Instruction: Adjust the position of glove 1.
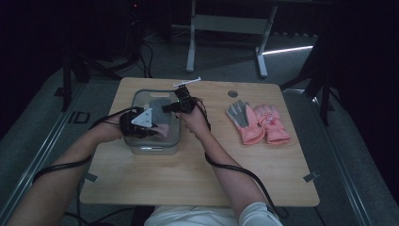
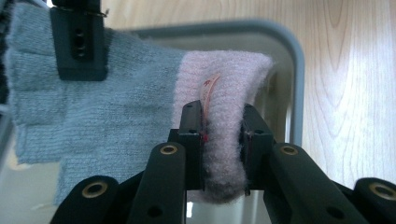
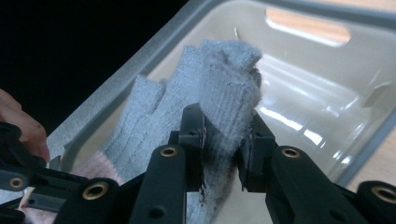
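A grey knit glove [image 1: 160,104] with a pink cuff [image 2: 224,93] hangs stretched over a clear plastic bin [image 1: 155,149]. My left gripper [image 2: 223,135] is shut on the pink cuff, over the bin's near left part [image 1: 153,132]. My right gripper [image 3: 223,135] is shut on the grey finger end [image 3: 219,79], above the bin's far right side [image 1: 168,107]. In the left gripper view the grey body [image 2: 116,112] spreads leftward to where a black jaw of the right gripper clamps it at the top left. The bin's pale floor [image 3: 327,84] lies below the glove.
A pair of pink and grey padded gloves [image 1: 259,123] lies flat on the wooden table [image 1: 188,179], to the right of the bin. A round cable hole [image 1: 233,93] sits near the far edge. Cables trail from both grippers along the forearms.
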`<state>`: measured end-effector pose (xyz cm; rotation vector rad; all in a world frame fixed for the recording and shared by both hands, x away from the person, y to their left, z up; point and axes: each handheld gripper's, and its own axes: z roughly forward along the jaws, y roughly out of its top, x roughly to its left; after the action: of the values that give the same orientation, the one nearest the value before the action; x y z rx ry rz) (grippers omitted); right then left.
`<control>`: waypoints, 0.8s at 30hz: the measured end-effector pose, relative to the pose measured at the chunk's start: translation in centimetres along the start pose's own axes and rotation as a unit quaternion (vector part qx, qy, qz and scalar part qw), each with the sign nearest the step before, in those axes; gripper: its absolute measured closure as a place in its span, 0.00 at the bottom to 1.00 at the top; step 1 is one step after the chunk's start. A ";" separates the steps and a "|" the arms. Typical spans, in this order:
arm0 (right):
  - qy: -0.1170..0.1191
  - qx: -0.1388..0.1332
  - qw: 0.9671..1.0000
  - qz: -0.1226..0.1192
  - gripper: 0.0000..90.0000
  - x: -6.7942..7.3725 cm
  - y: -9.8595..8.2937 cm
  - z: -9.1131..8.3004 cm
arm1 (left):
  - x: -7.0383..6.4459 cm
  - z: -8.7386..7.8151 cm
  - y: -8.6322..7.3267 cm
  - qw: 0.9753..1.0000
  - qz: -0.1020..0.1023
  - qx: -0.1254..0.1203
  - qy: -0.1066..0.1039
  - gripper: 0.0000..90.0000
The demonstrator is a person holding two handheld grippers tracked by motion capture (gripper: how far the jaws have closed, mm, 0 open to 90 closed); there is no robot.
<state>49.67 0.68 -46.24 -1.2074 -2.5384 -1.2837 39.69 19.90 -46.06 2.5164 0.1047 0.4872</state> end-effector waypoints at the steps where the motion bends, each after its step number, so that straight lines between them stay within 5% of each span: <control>1: 0.000 0.000 1.000 0.000 0.83 0.0 0.0 0.0 | 0.1 0.3 -0.2 1.000 0.005 0.003 -0.001 0.83; 4: -0.008 0.012 1.000 0.001 0.83 -0.5 -0.4 1.4 | 0.2 1.8 -1.0 1.000 0.012 0.026 -0.006 0.83; 12: -0.023 0.031 0.999 0.017 0.83 -1.5 -0.3 2.6 | 1.1 4.1 -1.9 0.999 0.003 0.035 -0.022 0.83; 24: -0.053 0.053 0.997 0.007 0.71 -1.2 0.3 3.0 | 1.7 5.7 -1.9 0.995 0.019 0.088 -0.039 0.82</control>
<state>51.59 2.18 -48.45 -1.3018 -2.6288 -1.0942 43.37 18.83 -50.94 2.7105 0.0729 0.4106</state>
